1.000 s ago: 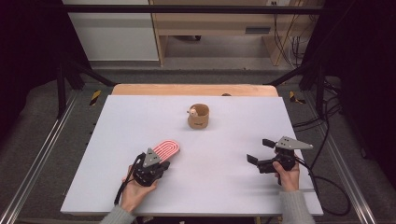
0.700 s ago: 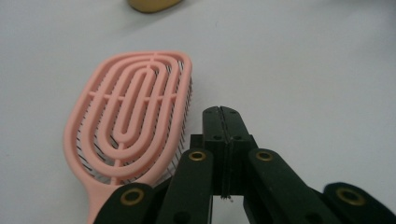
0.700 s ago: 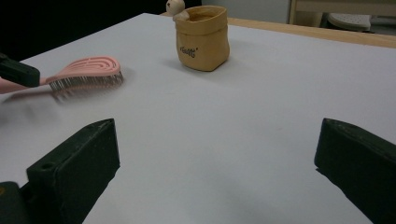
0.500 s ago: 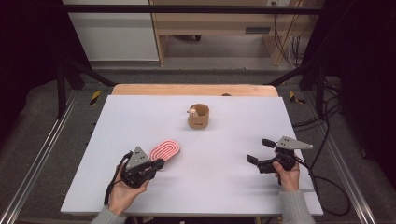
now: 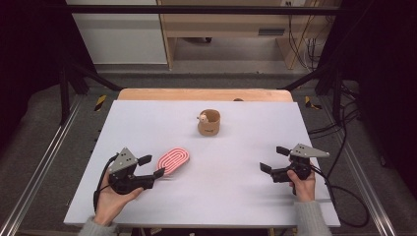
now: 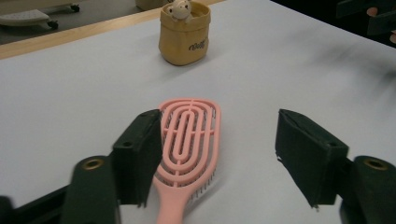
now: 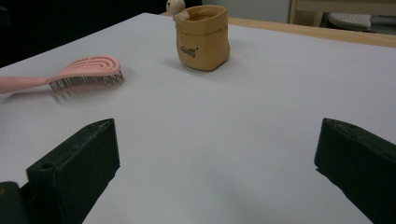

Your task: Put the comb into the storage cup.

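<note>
On the pale lilac worktop (image 5: 147, 123), the left hand-held gripper (image 5: 151, 166) sits near the front left, well to the left of and nearer than the small tan fabric pot (image 5: 209, 123) with a toy figure peeking out. Its jaws have just been opening and stand apart, with nothing pressed between them. The pink oval plastic hairbrush (image 5: 173, 161) lies flat just beyond the left hand-held gripper, front-left of the pot, handle pointing back at the jaws. The right hand-held gripper (image 5: 268, 159) hovers front-right of the pot, jaws wide and empty.
</note>
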The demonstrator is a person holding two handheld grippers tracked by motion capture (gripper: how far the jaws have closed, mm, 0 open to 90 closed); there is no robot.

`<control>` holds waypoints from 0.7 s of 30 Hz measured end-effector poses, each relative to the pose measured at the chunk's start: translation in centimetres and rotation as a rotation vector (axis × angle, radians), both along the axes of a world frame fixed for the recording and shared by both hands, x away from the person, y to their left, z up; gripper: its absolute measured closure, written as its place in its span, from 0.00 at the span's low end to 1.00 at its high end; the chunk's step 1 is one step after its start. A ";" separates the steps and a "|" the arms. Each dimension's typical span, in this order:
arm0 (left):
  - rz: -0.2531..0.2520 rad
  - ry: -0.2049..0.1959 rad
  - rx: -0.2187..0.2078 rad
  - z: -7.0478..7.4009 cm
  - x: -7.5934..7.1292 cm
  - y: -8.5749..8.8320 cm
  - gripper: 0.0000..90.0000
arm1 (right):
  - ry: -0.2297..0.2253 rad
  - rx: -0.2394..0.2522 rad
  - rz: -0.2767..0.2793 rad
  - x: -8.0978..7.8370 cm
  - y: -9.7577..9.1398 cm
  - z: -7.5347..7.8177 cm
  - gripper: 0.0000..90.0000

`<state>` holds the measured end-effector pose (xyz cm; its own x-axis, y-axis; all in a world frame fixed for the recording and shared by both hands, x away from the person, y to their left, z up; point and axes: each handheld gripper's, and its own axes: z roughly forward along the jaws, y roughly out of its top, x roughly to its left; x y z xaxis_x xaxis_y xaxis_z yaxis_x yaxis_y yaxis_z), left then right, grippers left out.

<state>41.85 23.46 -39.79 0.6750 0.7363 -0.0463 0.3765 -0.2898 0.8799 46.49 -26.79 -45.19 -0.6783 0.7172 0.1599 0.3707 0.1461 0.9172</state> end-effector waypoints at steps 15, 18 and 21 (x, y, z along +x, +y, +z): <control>0.039 0.014 0.004 1.7 0.5 2.1 0.00 | 0.002 -0.002 -0.001 0.0 0.0 0.0 0.00; 0.043 0.006 -0.004 2.3 0.7 2.8 0.00 | 0.002 0.000 -0.002 0.0 0.0 0.0 0.00; 0.041 0.016 0.002 2.6 1.0 3.4 0.00 | 0.003 -0.001 -0.002 0.0 0.0 0.0 0.00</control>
<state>42.86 26.85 -37.18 0.6432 0.7638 -0.0550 0.4021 -0.2757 0.8731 46.48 -26.77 -45.22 -0.6762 0.7190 0.1607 0.3734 0.1464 0.9161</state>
